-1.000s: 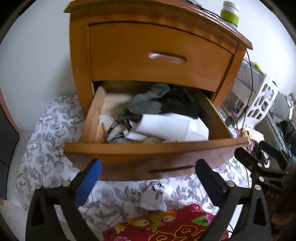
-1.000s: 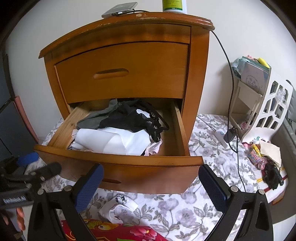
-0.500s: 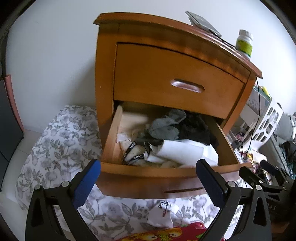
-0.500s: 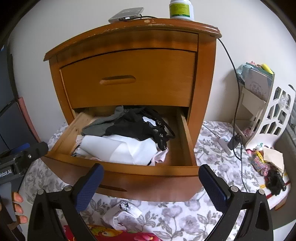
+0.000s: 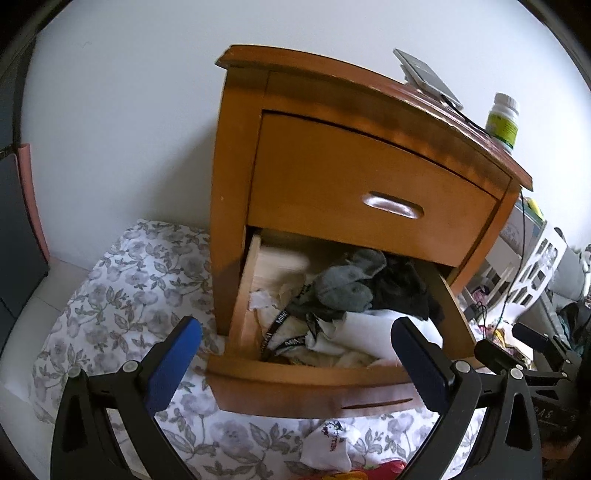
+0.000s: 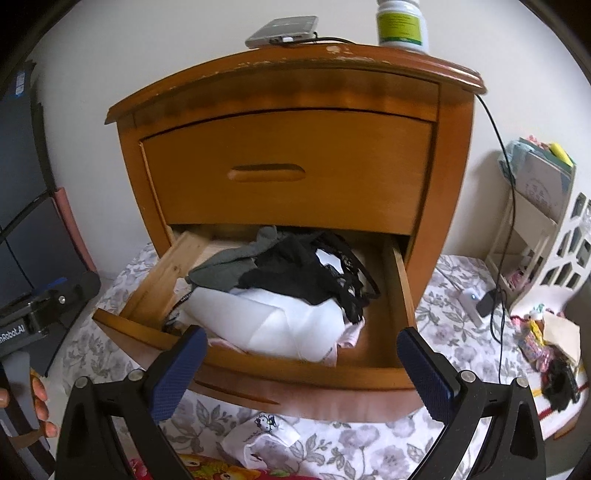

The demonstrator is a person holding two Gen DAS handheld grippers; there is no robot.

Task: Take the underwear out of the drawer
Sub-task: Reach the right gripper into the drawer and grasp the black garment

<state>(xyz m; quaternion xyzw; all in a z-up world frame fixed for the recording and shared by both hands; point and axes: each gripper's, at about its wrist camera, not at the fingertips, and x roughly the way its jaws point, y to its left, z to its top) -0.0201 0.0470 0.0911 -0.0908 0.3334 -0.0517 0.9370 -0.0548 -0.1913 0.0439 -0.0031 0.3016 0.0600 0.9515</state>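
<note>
A wooden nightstand (image 6: 295, 177) stands against a pale wall on a flowered sheet (image 5: 122, 295). Its upper drawer (image 6: 288, 166) is shut; the lower drawer (image 6: 391, 295) is pulled out toward the cameras, its long axis running left to right and its open side facing up.

The underwear lies heaped inside that drawer. A black lacy piece (image 6: 306, 277) sits on top toward the back and right, with a grey piece (image 6: 225, 269) just left of it and touching it. Under both is a large white folded piece (image 6: 273, 321), stretched across the width of the drawer and reaching to its front edge. In the left wrist view, a white pair with a black lettered waistband (image 5: 291, 339) lies in the left front part, the band running slantwise.

The left gripper (image 5: 295, 363) hangs in front of the drawer with its blue-padded fingers spread wide, holding nothing. The right gripper (image 6: 299, 373) is also spread wide and empty, in front of the drawer's front panel.

On the sheet below the drawer lies a small white sock (image 6: 258, 439) with a cartoon print. A green-labelled bottle (image 6: 402, 26) and a flat grey device (image 6: 284, 29) rest on the nightstand top
</note>
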